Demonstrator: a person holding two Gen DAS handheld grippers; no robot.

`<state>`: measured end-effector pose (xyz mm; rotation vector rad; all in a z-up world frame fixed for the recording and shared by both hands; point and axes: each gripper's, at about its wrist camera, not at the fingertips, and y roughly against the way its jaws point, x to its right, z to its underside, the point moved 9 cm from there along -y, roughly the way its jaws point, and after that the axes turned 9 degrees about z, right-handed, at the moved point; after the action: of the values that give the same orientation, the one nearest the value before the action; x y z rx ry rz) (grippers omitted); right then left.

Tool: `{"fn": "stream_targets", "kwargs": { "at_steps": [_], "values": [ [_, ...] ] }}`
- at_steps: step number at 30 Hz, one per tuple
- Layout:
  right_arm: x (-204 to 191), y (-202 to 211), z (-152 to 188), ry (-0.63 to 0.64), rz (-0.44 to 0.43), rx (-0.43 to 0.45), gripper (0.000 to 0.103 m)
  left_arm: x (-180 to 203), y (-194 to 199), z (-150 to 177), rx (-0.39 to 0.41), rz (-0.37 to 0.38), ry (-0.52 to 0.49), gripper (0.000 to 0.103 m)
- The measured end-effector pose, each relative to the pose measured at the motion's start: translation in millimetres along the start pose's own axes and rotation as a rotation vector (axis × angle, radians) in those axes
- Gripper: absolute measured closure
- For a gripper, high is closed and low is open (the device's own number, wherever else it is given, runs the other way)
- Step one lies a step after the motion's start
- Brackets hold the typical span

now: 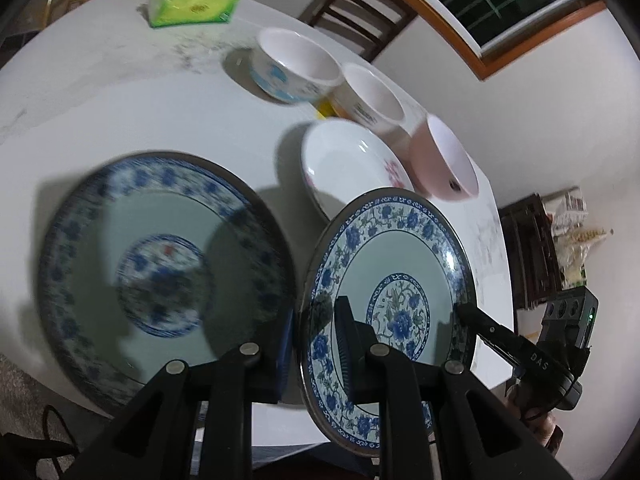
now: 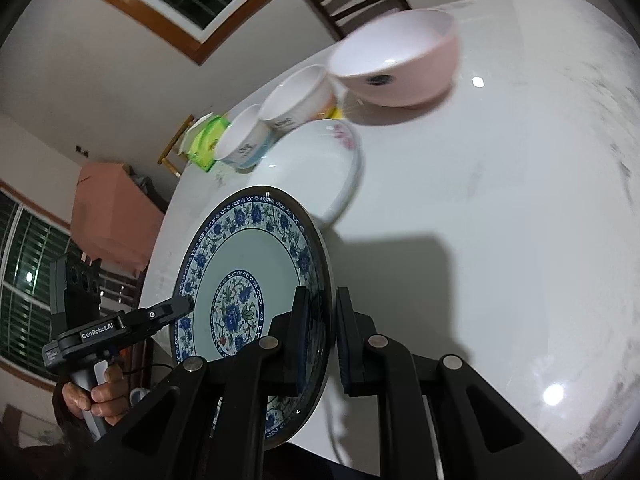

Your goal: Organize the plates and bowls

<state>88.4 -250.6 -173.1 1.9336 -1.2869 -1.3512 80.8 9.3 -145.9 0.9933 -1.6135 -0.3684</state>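
Left wrist view: the big white table fills the upper left. On it, at the left of the frame, lies a flat blue plate, too smeared to see its pattern well.

Low and right of the middle is the held blue plate. It is up off the table and tipped on its edge. The left gripper has its two tongs pressed on the plate's left rim, one on the face and one behind. In the right wrist view the right gripper pinches the other rim the same way. There may be a thin gap at the outer tong, which I cannot see well.

This plate looks hard, shiny and slippery. I think it would break if dropped. The rim is the best place to hold it, one tong on each side.

Above the middle sit a white plate with pink flowers, a pink bowl, a white bowl and a blue-print bowl, close together. A green tissue pack is at the top left.

The black tongs hide the bottom of the held plate. Something yellow between the bowls is mostly hidden.
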Motion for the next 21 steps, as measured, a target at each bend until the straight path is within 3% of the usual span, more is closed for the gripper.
{"fn": "stream_targets", "kwargs": {
  "at_steps": [14, 21],
  "values": [
    [-99, -50, -13, 0.12, -0.078, -0.055, 0.089, -67, 74, -23, 0.126, -0.09, 0.075, 0.085],
    [-125, -79, -2, 0.142, -0.086, -0.111, 0.089, -100, 89, -24, 0.152, -0.121, 0.134, 0.085]
  ]
}}
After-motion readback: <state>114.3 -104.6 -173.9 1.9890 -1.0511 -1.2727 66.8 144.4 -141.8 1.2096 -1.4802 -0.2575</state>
